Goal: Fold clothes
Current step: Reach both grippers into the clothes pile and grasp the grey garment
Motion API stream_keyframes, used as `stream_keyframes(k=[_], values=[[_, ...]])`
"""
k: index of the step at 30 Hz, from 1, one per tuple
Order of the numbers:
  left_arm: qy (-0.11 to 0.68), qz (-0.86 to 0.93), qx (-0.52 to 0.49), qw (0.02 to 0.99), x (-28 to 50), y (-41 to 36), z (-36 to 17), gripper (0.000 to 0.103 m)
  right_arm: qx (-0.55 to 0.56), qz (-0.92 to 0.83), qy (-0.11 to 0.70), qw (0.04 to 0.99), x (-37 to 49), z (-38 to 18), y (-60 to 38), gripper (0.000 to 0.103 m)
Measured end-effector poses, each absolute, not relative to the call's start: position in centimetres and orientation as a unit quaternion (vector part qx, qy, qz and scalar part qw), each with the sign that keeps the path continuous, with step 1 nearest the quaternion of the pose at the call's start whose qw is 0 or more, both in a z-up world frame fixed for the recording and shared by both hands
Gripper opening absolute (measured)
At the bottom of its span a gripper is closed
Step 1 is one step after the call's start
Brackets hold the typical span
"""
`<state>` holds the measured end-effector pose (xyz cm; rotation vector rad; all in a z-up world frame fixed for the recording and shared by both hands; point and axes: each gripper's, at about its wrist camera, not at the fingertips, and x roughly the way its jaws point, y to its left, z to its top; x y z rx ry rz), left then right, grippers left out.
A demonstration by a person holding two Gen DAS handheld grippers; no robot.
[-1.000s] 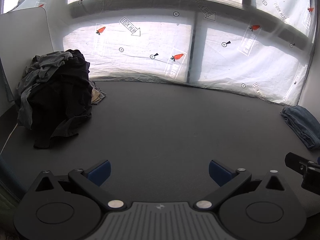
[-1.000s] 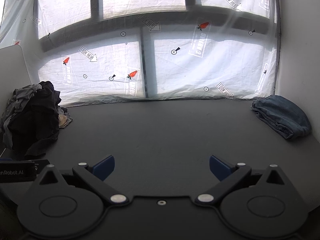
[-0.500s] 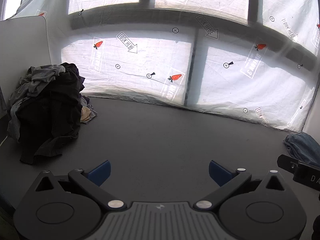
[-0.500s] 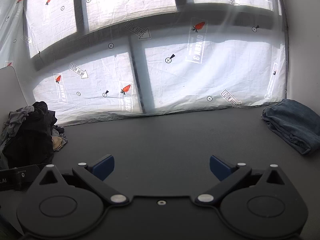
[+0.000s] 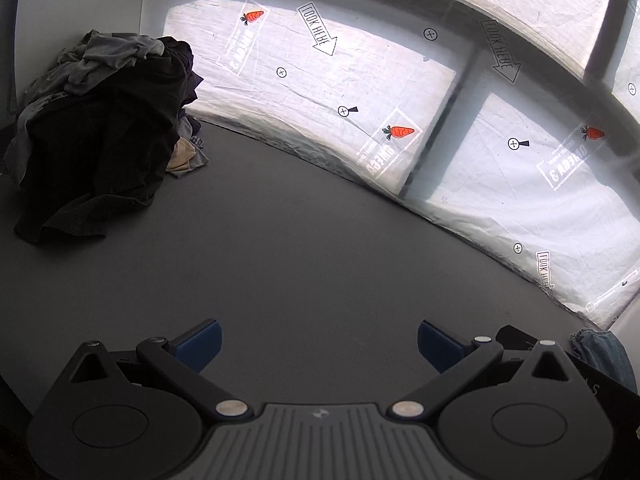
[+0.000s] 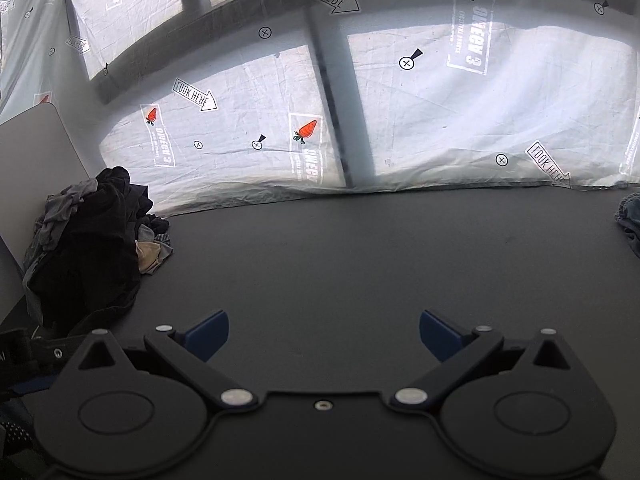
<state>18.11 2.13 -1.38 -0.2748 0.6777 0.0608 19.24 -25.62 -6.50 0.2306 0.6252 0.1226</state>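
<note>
Over dark table (image 5: 320,248): left gripper (image 5: 318,342) and right gripper (image 6: 324,334) both spread wide, empty; clothes pile (image 5: 100,132) far left; folded jeans (image 6: 632,216) far right.

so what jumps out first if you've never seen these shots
A tall heap of dark clothes sits at the far left of the grey table. Behind it hangs a bright white sheet printed with orange carrots. Folded jeans lie at the right edge.

left tongs (image 5: 318,342): jaws spread wide, empty, above the surface | right tongs (image 6: 324,334): jaws spread wide, empty, above the surface | blue fingertips (image 6: 208,334) touch nothing
</note>
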Motion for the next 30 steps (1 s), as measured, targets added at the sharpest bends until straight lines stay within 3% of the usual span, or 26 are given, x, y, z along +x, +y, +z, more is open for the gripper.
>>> stream_keyframes(k=[7,17,30], values=[[0.339,0.046,-0.171,0.924,22.9,7.7,-1.7,0.103,0.127,0.009,0.339,0.932,26.2,-6.8,-19.4,0.103],[0.319,0.113,-0.183,0.923,34.3,22.4,0.1,0.103,0.080,0.005,0.311,0.947,37.5,-4.0,-7.4,0.103],[0.262,0.220,-0.146,0.928,43.3,37.9,2.4,0.102,0.059,0.106,0.298,0.947,50.7,-3.2,9.0,0.102]])
